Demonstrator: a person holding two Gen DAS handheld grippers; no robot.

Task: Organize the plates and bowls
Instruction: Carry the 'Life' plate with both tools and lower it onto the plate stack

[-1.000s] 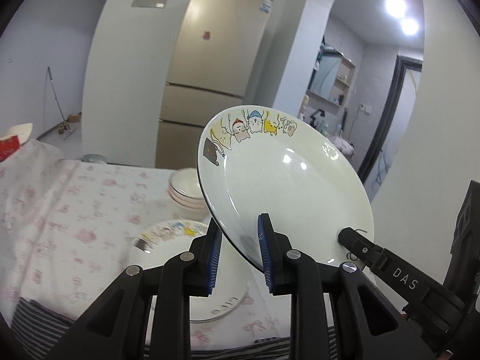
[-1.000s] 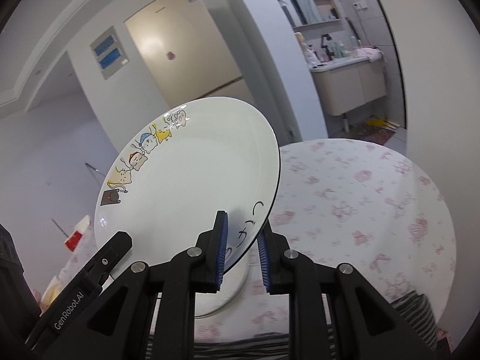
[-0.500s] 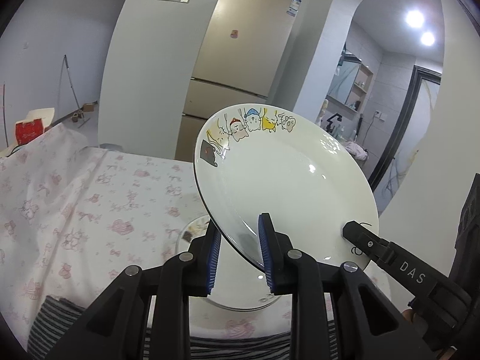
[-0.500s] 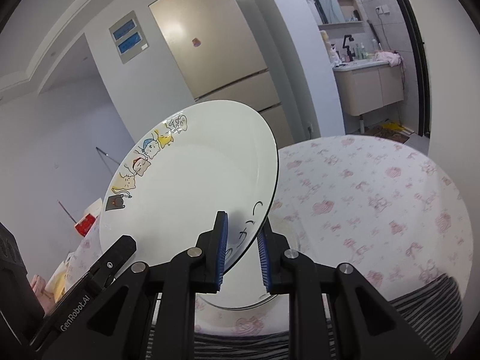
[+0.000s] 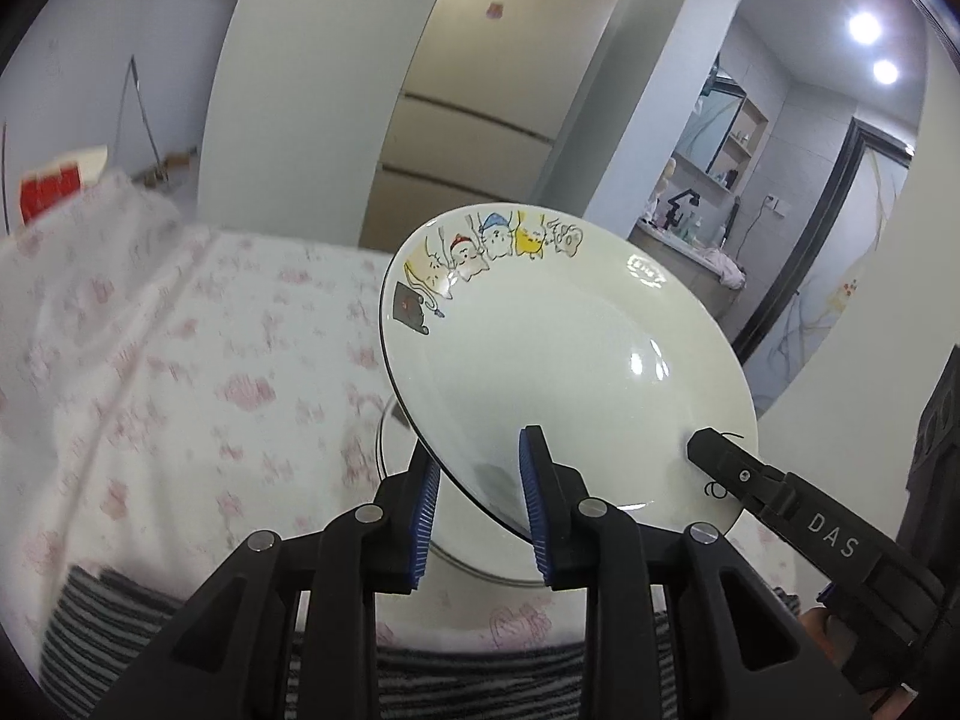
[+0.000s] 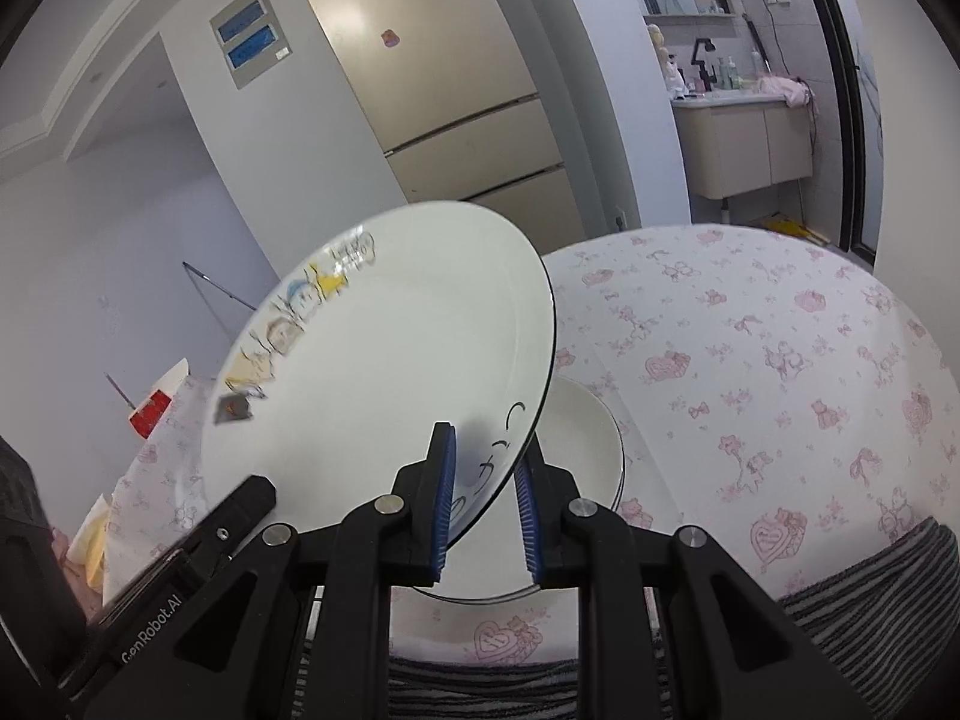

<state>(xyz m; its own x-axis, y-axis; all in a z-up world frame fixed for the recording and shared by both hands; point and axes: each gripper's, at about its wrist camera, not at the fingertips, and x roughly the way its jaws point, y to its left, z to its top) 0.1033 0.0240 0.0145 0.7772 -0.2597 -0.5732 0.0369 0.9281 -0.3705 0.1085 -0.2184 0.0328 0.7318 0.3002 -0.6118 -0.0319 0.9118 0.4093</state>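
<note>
A white plate with cartoon cats on its rim (image 5: 564, 360) is held tilted above the table by both grippers. My left gripper (image 5: 480, 504) is shut on its near edge; the same plate shows in the right wrist view (image 6: 384, 372), where my right gripper (image 6: 483, 498) is shut on its near edge. The right gripper's finger (image 5: 780, 498) shows at the plate's right edge, and the left gripper's finger (image 6: 198, 546) at its lower left. Another white plate (image 6: 582, 450) lies on the table right below; it also shows in the left wrist view (image 5: 396, 444).
The round table has a white cloth with pink prints (image 6: 750, 360) and a striped border (image 5: 480, 678) at the near edge. A red and white box (image 5: 54, 186) stands at the far left. A fridge (image 5: 480, 90) and a washroom (image 6: 744, 120) lie beyond.
The held plate has come lower and closer over the plate lying on the table. The stack of bowls seen a second ago is out of view. Both grippers stay shut on the plate.
</note>
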